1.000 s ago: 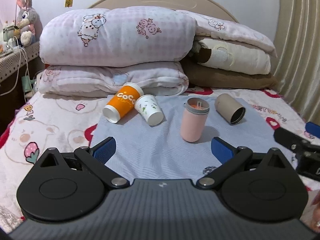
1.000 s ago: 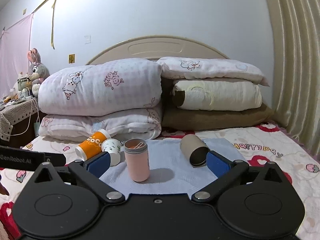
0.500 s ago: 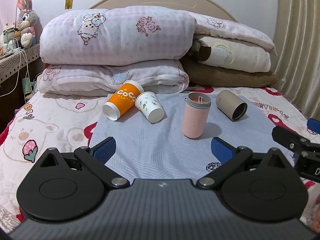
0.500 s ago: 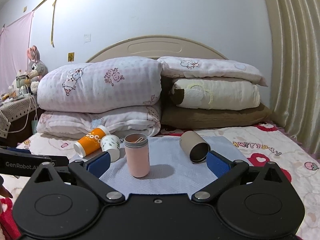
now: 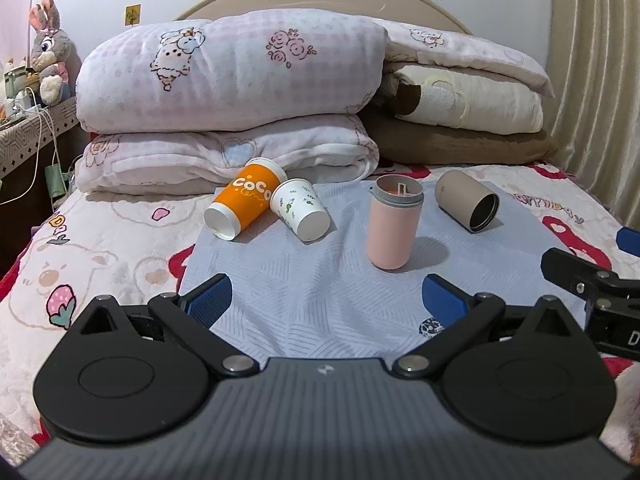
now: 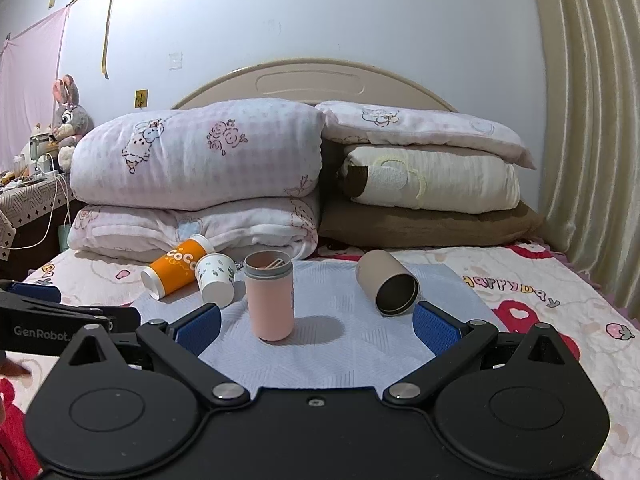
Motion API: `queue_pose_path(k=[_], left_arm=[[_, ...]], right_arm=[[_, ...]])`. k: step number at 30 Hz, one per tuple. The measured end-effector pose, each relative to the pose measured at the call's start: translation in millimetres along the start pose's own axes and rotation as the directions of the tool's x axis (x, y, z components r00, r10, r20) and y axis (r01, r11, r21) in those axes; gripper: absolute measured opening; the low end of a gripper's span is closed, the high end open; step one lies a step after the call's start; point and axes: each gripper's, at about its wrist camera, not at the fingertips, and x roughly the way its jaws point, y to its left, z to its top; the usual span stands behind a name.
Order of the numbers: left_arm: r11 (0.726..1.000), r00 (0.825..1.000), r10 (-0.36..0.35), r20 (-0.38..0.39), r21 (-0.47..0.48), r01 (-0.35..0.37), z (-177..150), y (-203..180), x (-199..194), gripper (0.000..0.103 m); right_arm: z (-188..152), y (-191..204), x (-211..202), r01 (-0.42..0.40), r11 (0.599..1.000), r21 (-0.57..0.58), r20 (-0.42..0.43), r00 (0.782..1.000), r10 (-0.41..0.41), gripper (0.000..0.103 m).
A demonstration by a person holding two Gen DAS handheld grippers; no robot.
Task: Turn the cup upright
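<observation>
Several cups rest on a light blue cloth (image 5: 320,280) on the bed. An orange "CoCo" cup (image 5: 244,204) (image 6: 176,268) lies on its side at the left, touching a white leaf-print cup (image 5: 302,208) (image 6: 216,276), which also lies on its side. A pink cup (image 5: 394,226) (image 6: 270,296) stands upright. A tan cup (image 5: 466,200) (image 6: 386,282) lies on its side, its dark mouth facing me. My left gripper (image 5: 326,300) is open and empty, short of the cups. My right gripper (image 6: 318,326) is open and empty, just in front of the pink cup.
Stacked pillows and folded blankets (image 5: 232,92) rise right behind the cups. A curtain (image 6: 588,140) hangs at the right. A side table with a plush rabbit (image 5: 48,52) stands at the left. The right gripper's body shows in the left wrist view (image 5: 592,288).
Both grippers have drifted a little, so the cups sit slightly higher and farther in both views. The cups have not moved. Both grippers stay open.
</observation>
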Motion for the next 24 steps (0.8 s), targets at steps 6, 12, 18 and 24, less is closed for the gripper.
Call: queue_pose_path(k=[6,12,18,24], left_arm=[[1.0,1.0,0.0,-0.008,-0.006,0.0,-1.0,1.4,1.7,0.103],[1.0,1.0,-0.001,-0.019,0.013,0.001,-2.6,-1.1,3.0,0.103],[0.998,1.0,0.007,-0.023,0.055,-0.006,-4.8,-6.3,3.4,0.103],[0.998,1.0,0.001,-0.03,0.061,0.0,-4.8,-8.0,3.0,0.103]], right_arm=[[-2.4,-2.4,5.3,0.024,1.0,0.011,-0.03,0.999,-0.024,0.103],[-3.0,-6.7,4.8,0.028,0.999,0.043,-0.032,0.999,-0.027,0.103],[-4.1,-6.4,5.8,0.032,0.998,0.046,-0.039,0.999,-0.03,0.103],[-4.6,-5.1,5.4,0.032,0.999,0.039,-0.04,0.999,-0.031,0.103]])
